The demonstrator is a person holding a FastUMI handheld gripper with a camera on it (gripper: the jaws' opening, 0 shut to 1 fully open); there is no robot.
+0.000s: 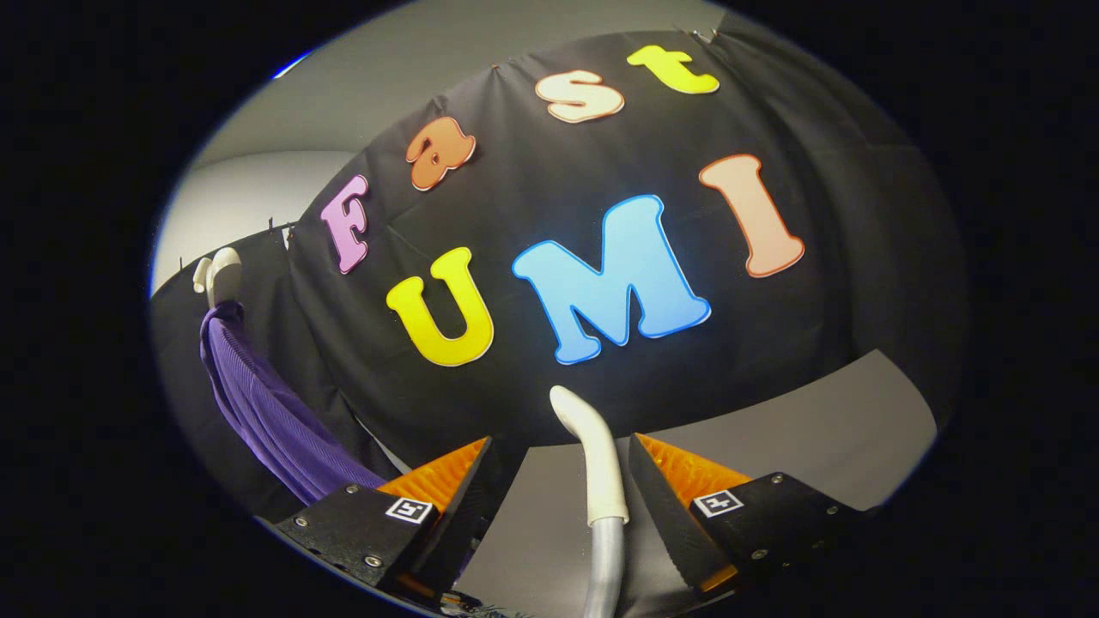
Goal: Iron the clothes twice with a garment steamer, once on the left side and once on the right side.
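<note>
Tongs: tongs (558, 506) stand wide open, the two fingers well apart, with nothing pressed between both of them.
Steamer position: the garment steamer (595, 468) rises in the gap between the fingers, closer to the right finger and just beside its inner face; whether it touches that finger cannot be told.
Steamer axis: its long axis runs away from the camera along the fingers, nearly upright in the view, leaning a little to the left at the far end.
Steamer parts: a grey ribbed hose (605, 571) comes up from below and joins a white handle section, which ends in a rounded tip that curves left, just ahead of the fingertips.
Steamer heading: the tip points toward the booth wall and slightly toward the clothes.
Tabletop: a grey tabletop (824, 429) lies beyond the fingers, running up to the black cloth wall.
Clothes: purple ribbed clothes (258, 403) hang well to the left of the left finger, draped from a white hanger (219, 273) against the black cloth, well apart from the steamer tip.
</note>
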